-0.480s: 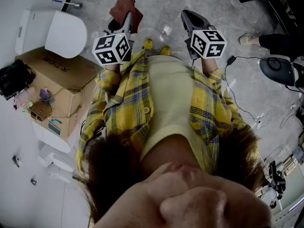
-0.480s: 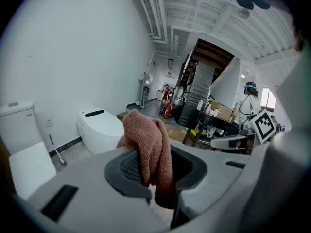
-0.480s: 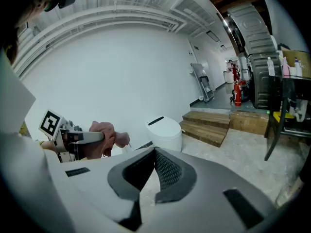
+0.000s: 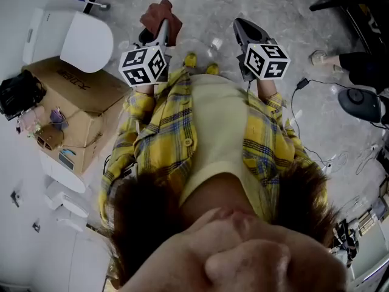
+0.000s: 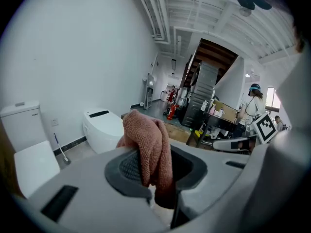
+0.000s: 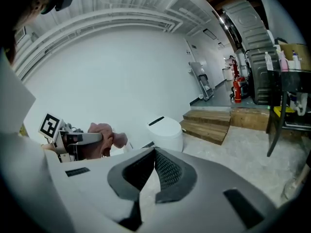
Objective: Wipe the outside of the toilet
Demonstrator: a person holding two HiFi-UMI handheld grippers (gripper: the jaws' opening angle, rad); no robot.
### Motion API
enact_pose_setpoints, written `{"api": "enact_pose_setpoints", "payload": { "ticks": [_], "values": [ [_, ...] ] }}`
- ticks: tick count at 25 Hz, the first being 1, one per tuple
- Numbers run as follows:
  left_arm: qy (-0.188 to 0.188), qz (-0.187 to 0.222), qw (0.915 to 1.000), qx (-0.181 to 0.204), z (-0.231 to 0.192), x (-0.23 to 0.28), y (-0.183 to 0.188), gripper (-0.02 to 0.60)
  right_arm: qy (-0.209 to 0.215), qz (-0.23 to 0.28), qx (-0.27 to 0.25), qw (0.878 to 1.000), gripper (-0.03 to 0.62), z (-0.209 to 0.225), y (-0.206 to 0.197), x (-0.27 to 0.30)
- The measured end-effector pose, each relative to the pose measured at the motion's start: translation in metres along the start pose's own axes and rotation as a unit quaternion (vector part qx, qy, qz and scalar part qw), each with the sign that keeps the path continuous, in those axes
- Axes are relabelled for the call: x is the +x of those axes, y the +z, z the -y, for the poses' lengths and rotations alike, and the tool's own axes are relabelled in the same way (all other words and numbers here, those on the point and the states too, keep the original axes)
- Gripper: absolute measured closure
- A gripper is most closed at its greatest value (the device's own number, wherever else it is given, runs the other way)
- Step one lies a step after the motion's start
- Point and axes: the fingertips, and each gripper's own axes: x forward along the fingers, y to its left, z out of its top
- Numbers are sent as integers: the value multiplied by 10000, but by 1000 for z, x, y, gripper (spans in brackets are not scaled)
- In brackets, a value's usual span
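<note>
Grey marbled floor runs up to a white wall, and against it the toilet (image 4: 82, 41) sits with its lid down, a cardboard box (image 4: 79, 93) just beside it. The person stands near, facing past it. Their left gripper (image 4: 159, 30) has its jaws clamped on a reddish-brown cloth (image 4: 161, 14), which bunches above the pads and is held up in the air, touching nothing else. The right gripper (image 4: 243, 26) has its jaws closed together with nothing between them. By my reckoning the wiping has not begun: the cloth is apart from the toilet, off to its right, and every outside face is left to do
</note>
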Motion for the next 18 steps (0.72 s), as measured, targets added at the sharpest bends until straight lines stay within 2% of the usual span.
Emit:
{"api": "enact_pose_setpoints", "payload": {
  "ticks": [8,13,18],
  "values": [
    [84,-84,9999,32,18,-4,-13,485,78,-162,82,9998,569,11,-16,-4],
    [200,-211,9995,-90,1,0,-21,485,130,-323,62,9994,568,7,-24,6],
    [143,-78,9998,-90,-15,17,-3,485,68,-366,70,9993,568,9,-10,30]
  ]
}}
